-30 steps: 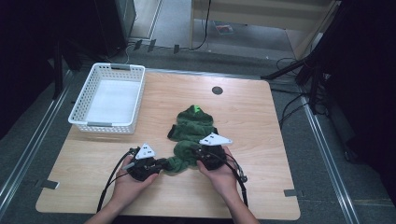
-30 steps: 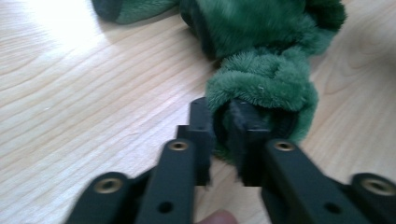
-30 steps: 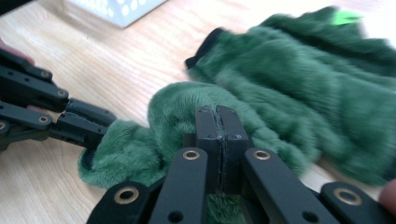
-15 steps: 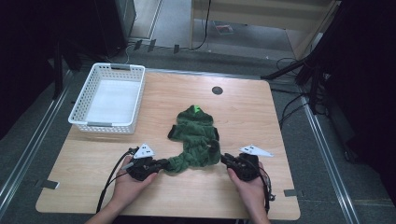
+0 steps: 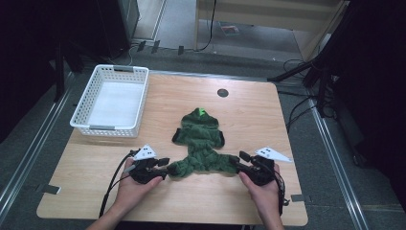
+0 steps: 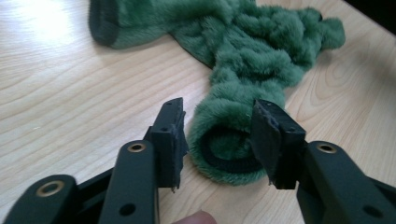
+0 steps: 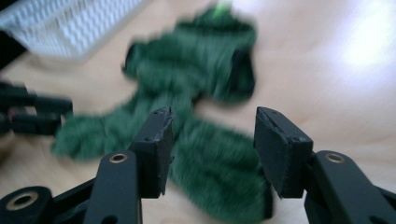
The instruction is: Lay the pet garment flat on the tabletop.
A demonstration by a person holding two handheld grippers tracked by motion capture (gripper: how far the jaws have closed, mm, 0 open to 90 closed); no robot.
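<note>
Lying flat near the middle of the surface [image 5: 268,110], toward the person's side, was a small green fleece garment [image 5: 201,143], hood end pointing away and two leg tubes splayed toward the near edge.

Handling, as judged: light, soft and limp; the pile looked thick and compressible, not slippery and not fragile. It would likely sag and fold wherever unsupported, so a two-point hold seemed the better way to keep it spread. The dark ribbed cuffs at the leg ends appeared the firmest places to pinch.

Left gripper [image 6: 219,140]: open, jaws standing either side of the left leg cuff [image 6: 229,154], the cuff's round opening facing the camera; no squeeze visible.

Right gripper [image 7: 210,144]: open, jaws apart just above the right leg end; that view was blurred, so contact with the fleece could not be told. In the high view its tips sat at the leg's end.

Basket [image 5: 112,100]: white, slotted, empty, at the far-left corner of the surface, well apart from the garment.

Edges and room: the near edge lay close behind both hands, leaving little space for pulling back. Bare wood stretched to the right of the garment and beyond the hood. A small dark round insert [image 5: 222,92] sat near the far edge.
</note>
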